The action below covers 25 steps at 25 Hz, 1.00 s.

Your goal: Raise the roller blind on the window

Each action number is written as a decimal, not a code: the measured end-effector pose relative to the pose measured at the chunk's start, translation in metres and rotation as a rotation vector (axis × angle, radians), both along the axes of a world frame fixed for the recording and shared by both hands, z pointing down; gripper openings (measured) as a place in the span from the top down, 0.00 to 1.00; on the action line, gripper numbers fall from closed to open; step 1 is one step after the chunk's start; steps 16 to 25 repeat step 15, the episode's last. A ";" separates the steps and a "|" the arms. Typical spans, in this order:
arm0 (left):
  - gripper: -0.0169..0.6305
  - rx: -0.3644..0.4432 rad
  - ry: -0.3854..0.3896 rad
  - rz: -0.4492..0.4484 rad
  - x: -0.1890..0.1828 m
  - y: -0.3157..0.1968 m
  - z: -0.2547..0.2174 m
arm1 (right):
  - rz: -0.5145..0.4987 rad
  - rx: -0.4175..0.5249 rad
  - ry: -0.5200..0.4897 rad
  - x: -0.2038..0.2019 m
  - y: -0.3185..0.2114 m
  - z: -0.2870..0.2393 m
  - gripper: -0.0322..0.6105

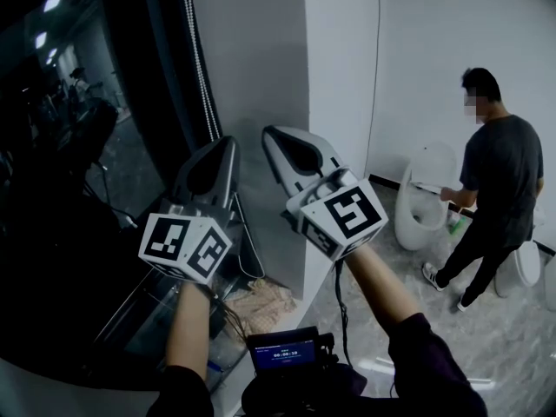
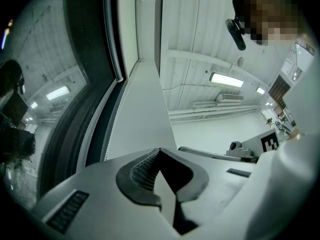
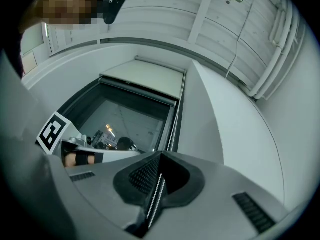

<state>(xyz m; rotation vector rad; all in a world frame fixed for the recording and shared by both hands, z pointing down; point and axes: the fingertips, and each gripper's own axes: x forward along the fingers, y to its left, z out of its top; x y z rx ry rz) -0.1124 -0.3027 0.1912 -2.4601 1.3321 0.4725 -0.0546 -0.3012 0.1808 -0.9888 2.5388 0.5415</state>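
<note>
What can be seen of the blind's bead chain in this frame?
The bead chain is a thin loop of small white beads, plastic by the look, showing as two strands side by side. The strands run straight down from the roller blind at the top of the window, along the dark window frame, and pass between the shut jaws of the right gripper, which clamp both strands.

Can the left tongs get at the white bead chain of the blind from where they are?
Probably yes: the white bead chain hangs bare right by the left tongs, with nothing between them. They are shut and empty, so they would have to open first.
</note>
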 end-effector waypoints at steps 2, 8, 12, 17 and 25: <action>0.96 0.000 0.000 0.001 0.001 -0.001 0.001 | -0.002 0.004 0.003 0.000 -0.001 0.001 0.94; 0.96 -0.016 0.005 0.003 0.001 -0.002 0.004 | -0.003 0.005 0.007 0.000 0.000 0.000 0.94; 0.96 -0.019 0.009 0.003 0.000 -0.003 0.004 | -0.003 0.008 0.007 -0.001 0.001 0.000 0.94; 0.96 -0.014 0.008 0.004 0.000 -0.004 0.003 | -0.003 0.009 0.005 -0.001 0.001 -0.001 0.94; 0.96 -0.014 0.008 0.004 0.000 -0.004 0.003 | -0.003 0.009 0.005 -0.001 0.001 -0.001 0.94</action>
